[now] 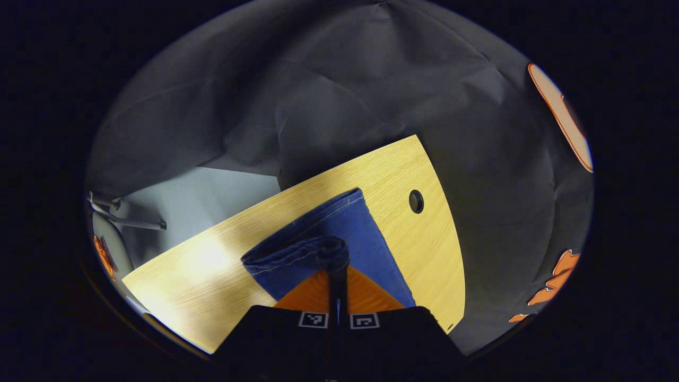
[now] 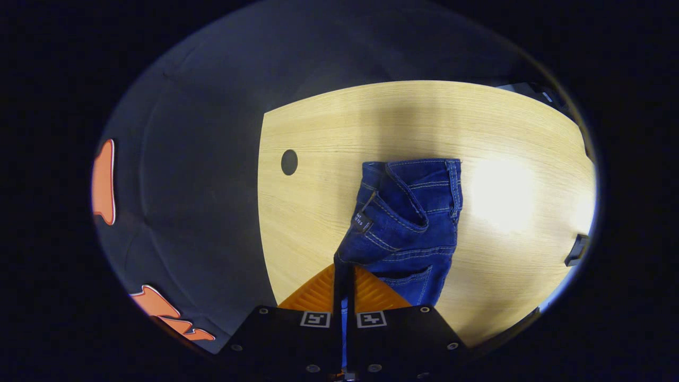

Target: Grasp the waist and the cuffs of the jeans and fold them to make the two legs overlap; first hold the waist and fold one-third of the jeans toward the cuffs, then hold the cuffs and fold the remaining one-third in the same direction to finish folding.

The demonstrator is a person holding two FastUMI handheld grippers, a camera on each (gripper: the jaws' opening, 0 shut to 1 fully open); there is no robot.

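The left gripper [image 1: 337, 260] has its fingers [image 1: 313, 294] pinched together on a bunched fold of the jeans [image 1: 339, 225], whose hemmed cuff end lies toward the tabletop [image 1: 212, 270] far edge, near a round grommet hole [image 1: 416, 201].

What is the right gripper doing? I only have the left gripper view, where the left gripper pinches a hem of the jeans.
Observer: The right gripper is shut on the jeans at the waist end.
Operator: What shows on the cloth there?
Observer: A pocket and a label patch, with the stitching facing up.
Operator: Is that end off the table?
Observer: The pinched edge rises toward the gripper; the far part looks flat on the table.
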